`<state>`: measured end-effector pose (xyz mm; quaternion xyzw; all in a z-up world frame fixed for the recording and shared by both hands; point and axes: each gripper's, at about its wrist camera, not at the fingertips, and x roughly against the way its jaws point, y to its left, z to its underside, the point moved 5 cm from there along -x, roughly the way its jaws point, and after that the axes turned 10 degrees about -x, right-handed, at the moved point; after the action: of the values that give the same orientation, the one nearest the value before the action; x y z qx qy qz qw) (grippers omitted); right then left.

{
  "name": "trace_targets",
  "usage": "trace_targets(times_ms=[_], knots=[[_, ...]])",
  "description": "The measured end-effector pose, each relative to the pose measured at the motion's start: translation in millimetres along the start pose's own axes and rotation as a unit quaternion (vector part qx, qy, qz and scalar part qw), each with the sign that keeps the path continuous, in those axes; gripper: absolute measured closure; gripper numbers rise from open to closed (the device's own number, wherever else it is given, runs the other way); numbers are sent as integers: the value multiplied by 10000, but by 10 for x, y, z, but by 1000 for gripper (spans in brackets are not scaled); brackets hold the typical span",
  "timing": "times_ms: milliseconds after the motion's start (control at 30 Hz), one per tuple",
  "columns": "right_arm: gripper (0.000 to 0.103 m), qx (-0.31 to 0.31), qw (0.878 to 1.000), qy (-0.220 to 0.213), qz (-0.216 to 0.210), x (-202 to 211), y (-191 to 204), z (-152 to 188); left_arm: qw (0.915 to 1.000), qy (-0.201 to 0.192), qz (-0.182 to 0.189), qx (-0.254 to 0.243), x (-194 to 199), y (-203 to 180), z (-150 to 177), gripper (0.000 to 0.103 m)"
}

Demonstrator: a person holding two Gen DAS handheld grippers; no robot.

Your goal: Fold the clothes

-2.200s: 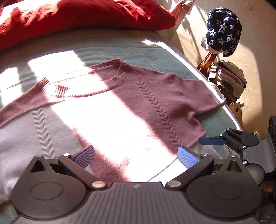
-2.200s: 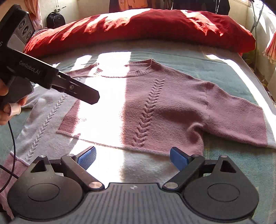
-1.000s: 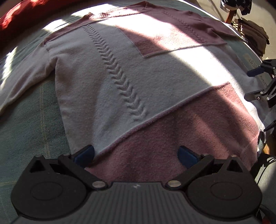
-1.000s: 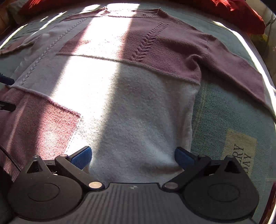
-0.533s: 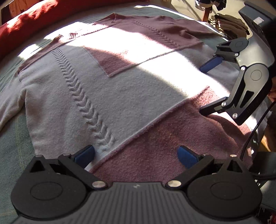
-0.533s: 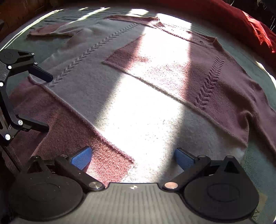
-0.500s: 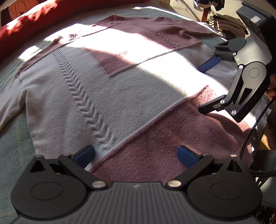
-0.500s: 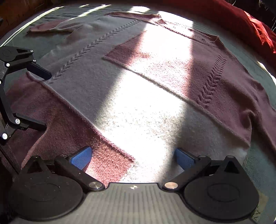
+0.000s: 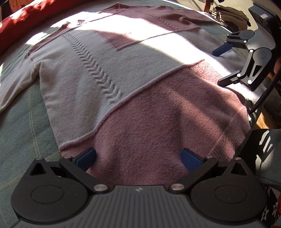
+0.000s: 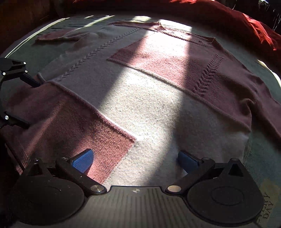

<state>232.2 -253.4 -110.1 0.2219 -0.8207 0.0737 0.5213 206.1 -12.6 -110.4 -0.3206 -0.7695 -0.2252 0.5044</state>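
the sweater (image 9: 133,73) lies flat across the bed cover (image 9: 22,122), nothing standing on it, so the room above it is free from hem to collar. the left gripper (image 9: 138,157) and right gripper (image 10: 135,159) both sit spread wide at the hem end, near each other, each crowding the other's side. a red pillow (image 10: 245,22) bounds the far edge. a stack of clothes (image 9: 230,15) stands beyond the bed's side.
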Motion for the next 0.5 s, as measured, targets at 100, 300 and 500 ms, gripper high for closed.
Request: trace_targets(times_ms=[100,300,500], knots=[[0,178,9990,385,155,161,-33,347,9996,169,10,-241,53,-35,25,1],[0,229,9976,642,105,361,-17,439,9972,-86,-1,-740,187,-170,-214,1],[0,179,9997,70,-154,174,-23,19,9913,-364,287,-1230,-50,-343,-545,1]])
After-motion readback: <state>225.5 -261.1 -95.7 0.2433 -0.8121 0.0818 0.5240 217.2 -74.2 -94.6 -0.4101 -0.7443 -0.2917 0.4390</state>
